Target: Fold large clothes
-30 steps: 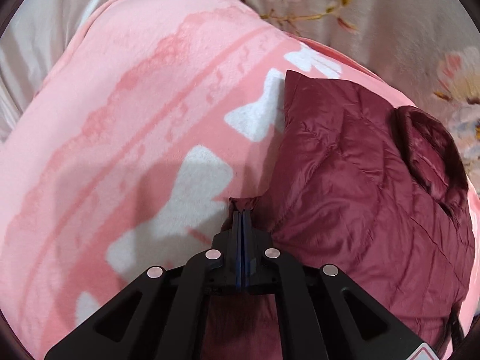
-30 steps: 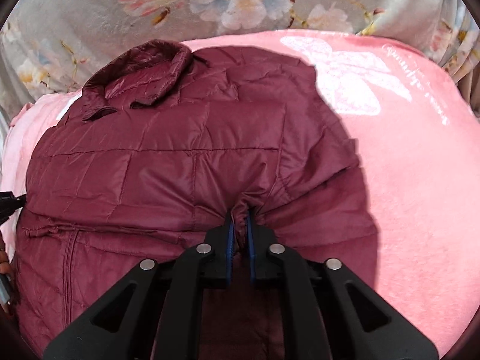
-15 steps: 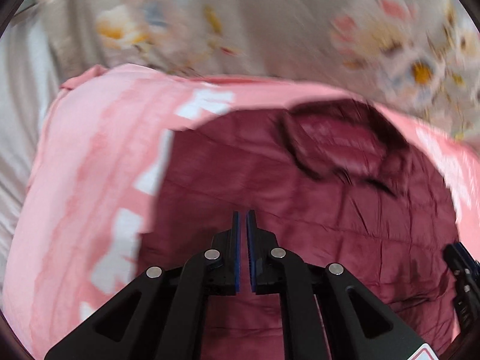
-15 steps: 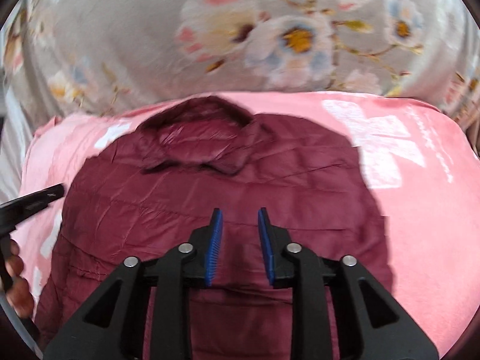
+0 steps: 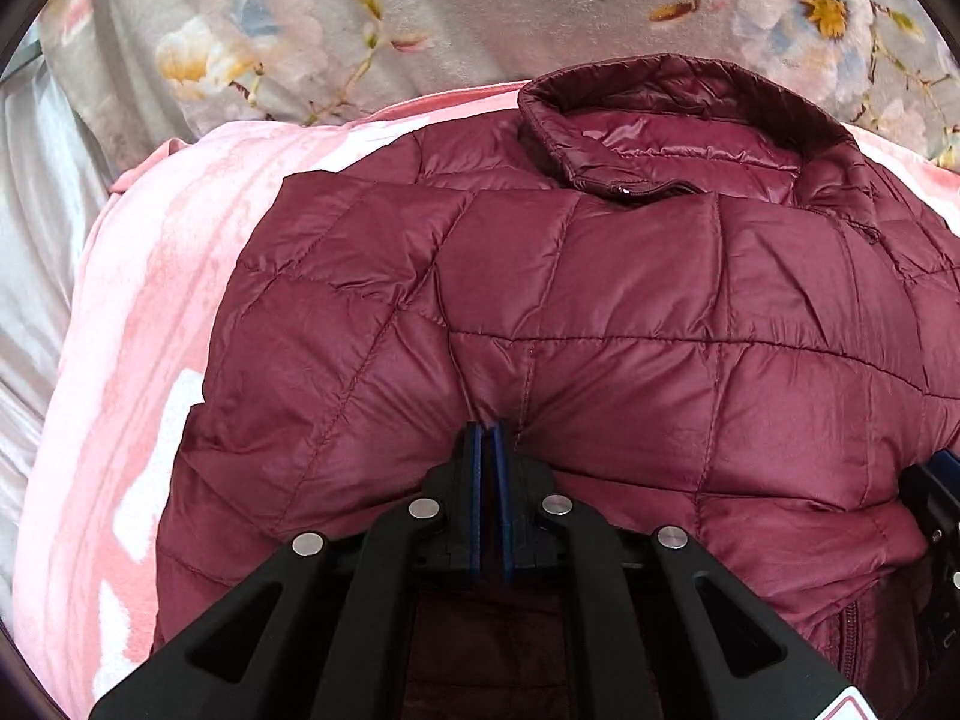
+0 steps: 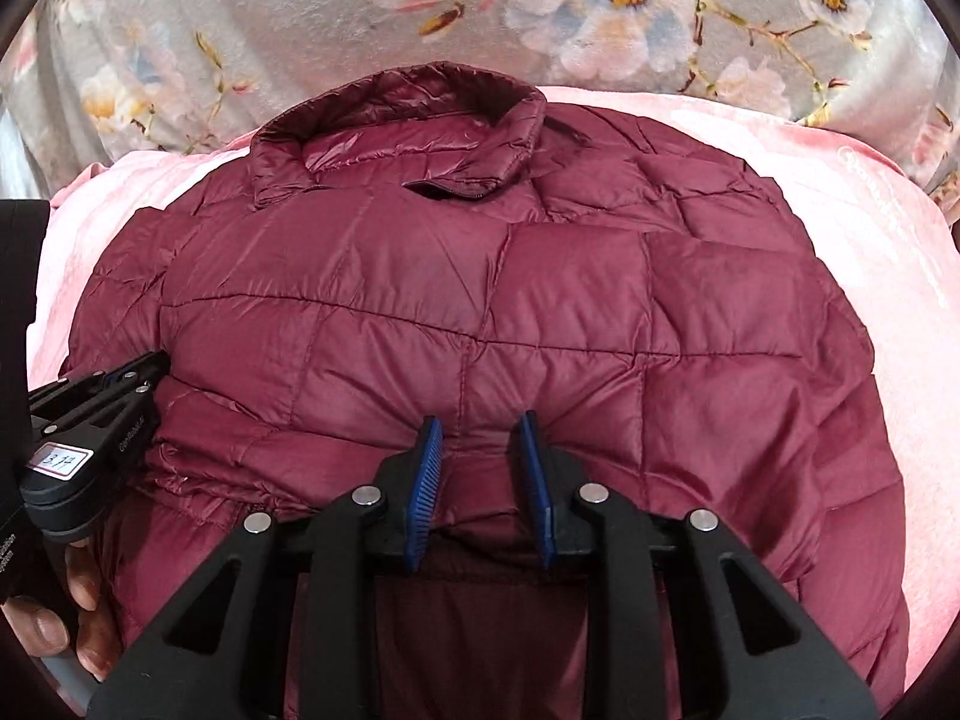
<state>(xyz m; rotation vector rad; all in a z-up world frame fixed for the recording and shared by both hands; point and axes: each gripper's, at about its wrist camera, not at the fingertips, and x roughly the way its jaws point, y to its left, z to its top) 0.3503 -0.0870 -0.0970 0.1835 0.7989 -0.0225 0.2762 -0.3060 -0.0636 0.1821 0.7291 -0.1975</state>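
1. Left tongs (image 5: 491,429): blue pads nearly together, tips pressed against the maroon quilted jacket (image 5: 600,312); a pinch cannot be told.
2. The jacket lies collar-away on a pink blanket (image 5: 138,324).
3. Right tongs (image 6: 480,429): spread apart, gripping nothing, tips at the jacket.

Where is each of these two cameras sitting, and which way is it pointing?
Left wrist view: sits on the left gripper, looking forward along its nearly closed fingers at the jacket, its collar at the far end; the right gripper's tip shows at the right edge.
Right wrist view: sits on the right gripper, fingers apart over the jacket's near edge; the left gripper and the person's hand show at left.
Shared: jacket, collar, pink blanket, floral sheet.
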